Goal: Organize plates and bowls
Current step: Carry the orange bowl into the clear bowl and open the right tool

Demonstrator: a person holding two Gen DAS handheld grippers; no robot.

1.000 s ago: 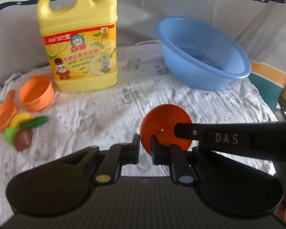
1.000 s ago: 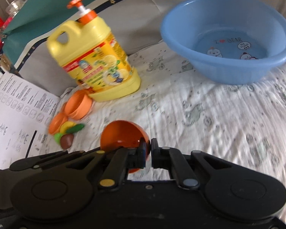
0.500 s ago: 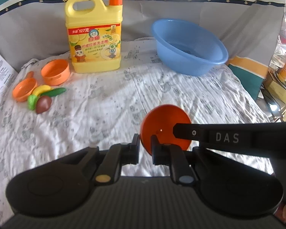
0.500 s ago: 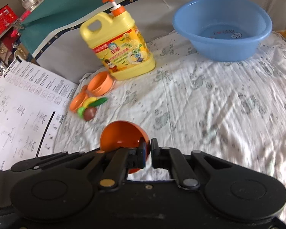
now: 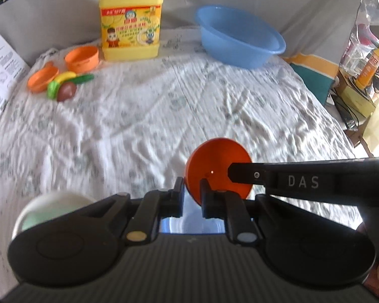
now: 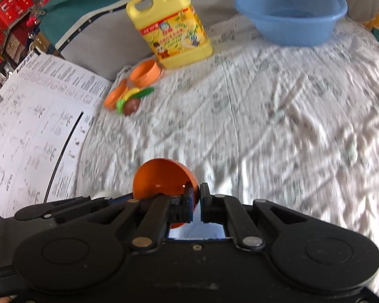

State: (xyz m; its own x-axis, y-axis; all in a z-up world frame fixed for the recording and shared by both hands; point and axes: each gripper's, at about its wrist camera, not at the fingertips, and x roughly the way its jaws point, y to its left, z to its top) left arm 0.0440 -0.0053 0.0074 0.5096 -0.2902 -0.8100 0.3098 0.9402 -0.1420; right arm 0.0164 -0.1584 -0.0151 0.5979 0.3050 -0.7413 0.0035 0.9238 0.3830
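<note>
Pinching one orange bowl (image 5: 216,160) between both tools, I hold it above the white patterned cloth (image 5: 144,116): my left gripper (image 5: 192,193) is clamped on its near rim, and my right gripper (image 6: 195,203) is clamped on the opposite rim. Far back stand a yellow detergent jug (image 5: 130,22) and a blue basin (image 5: 240,40). Two small orange dishes (image 5: 82,59) sit at the far left beside toy food (image 5: 65,85).
</note>
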